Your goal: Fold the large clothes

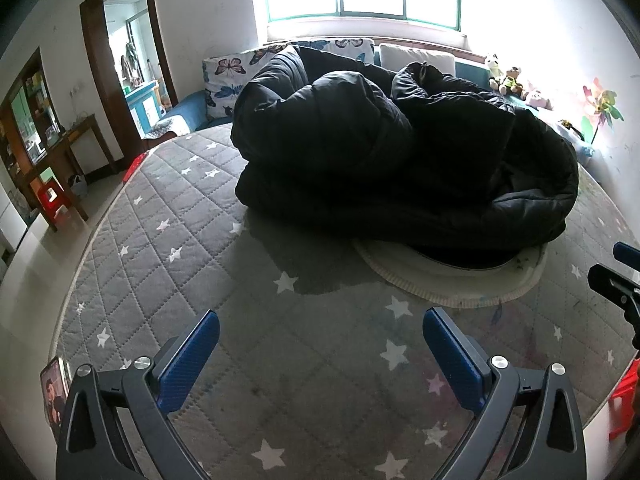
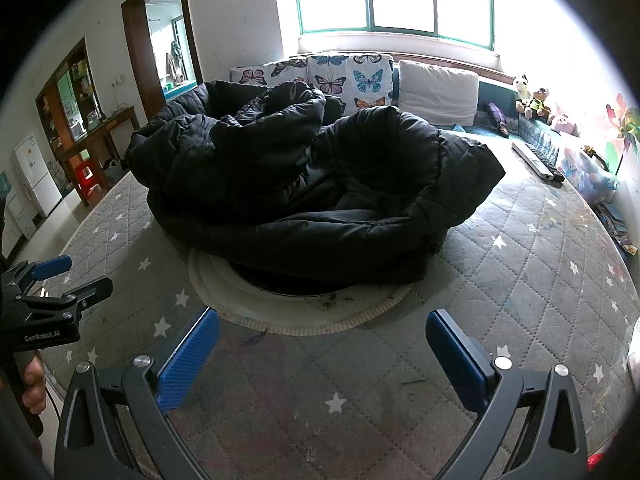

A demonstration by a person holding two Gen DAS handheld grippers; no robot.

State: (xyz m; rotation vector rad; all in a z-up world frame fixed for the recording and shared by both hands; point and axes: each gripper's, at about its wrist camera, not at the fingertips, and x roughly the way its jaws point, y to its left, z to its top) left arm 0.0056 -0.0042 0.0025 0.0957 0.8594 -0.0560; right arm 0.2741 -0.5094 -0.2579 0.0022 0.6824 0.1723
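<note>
Left tongs and right tongs with dark grey arms, bumpy blue pads, round silver screws, white "GenRobot.AI" writing

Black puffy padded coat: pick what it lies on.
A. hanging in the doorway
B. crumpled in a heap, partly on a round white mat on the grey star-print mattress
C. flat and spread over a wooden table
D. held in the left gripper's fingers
B: the black puffy padded coat sits bunched up, its near edge over the round white mat on the grey star-print mattress.
</note>
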